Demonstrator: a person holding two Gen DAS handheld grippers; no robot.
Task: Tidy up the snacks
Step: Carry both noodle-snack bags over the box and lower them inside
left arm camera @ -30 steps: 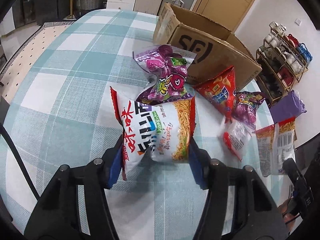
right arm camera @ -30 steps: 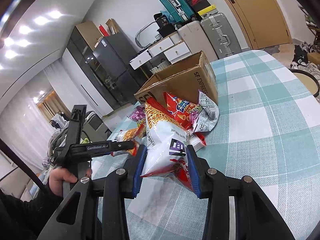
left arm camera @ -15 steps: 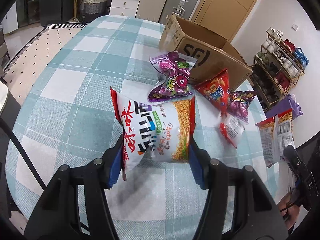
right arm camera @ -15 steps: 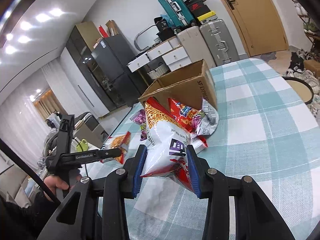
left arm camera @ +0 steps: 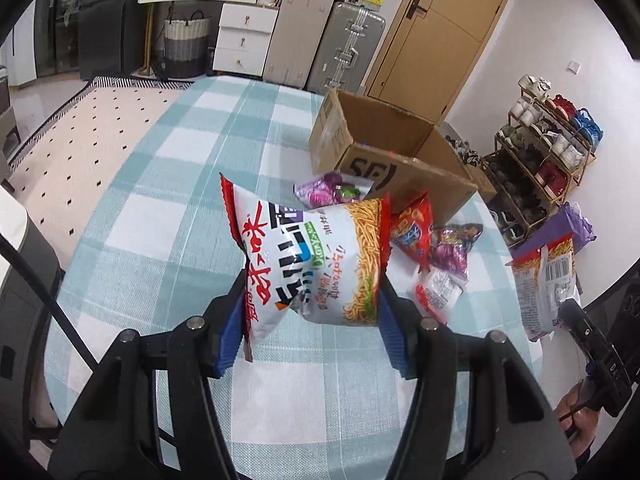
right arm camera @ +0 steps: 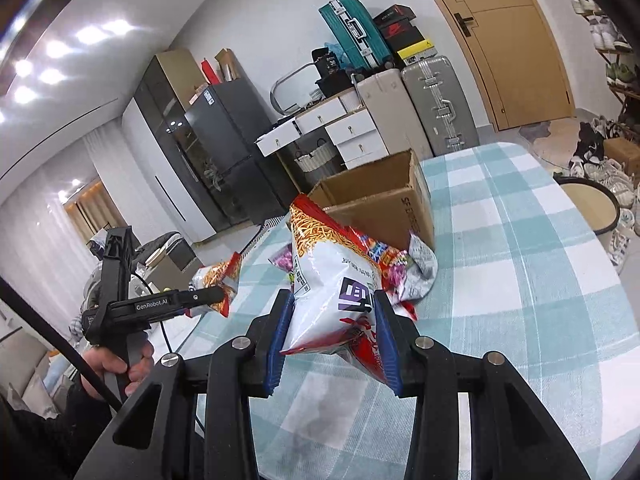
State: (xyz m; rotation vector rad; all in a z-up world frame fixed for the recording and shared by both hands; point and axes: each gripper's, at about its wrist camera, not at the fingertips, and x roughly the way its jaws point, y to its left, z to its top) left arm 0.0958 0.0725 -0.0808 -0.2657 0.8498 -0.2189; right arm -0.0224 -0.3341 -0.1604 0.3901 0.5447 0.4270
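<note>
White-and-red crinkly noodle snack bags (left arm camera: 316,264) (right arm camera: 336,284), one pinched between each gripper's jaws, left (left arm camera: 312,320) wider, right (right arm camera: 334,344) nearly closed. Now raised higher off the checked desk (left arm camera: 168,200) than a second ago; brown cardboard box (left arm camera: 384,160) ahead of both jaws, probably next.

We are in a lived-in home: at the top of the frame suitcases (left arm camera: 344,44) stand beside white drawers (left arm camera: 244,38), a shoe rack (left arm camera: 548,152) at right, a dark fridge (right arm camera: 216,152).
</note>
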